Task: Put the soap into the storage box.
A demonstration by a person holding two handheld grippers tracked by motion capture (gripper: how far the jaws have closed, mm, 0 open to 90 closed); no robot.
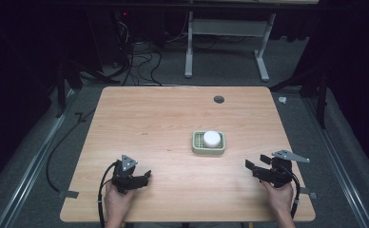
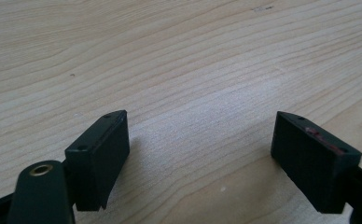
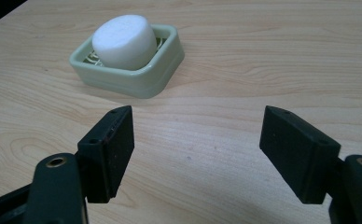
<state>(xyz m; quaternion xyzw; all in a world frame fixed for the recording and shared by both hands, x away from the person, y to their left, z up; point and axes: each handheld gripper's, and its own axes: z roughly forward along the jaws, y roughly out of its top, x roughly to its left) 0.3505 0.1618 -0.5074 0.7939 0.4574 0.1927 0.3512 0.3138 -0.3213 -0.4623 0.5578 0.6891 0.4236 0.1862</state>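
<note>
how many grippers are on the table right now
2. The left gripper sits near the table's front left, jaws open. The right gripper is near the front right, jaws open too, aimed at the soap in its dish.

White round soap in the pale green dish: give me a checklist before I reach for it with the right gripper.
1. White round soap sits in the pale green rectangular dish: ok.
2. Right gripper open, nothing between the jaws: ok.
3. Soap centred ahead of the right gripper: not ok, it lies up and left.
4. Light wooden table bare along the way: ok.
5. Left gripper open, holding nothing: ok.
6. Soap loose in dish: cannot tell.
</note>
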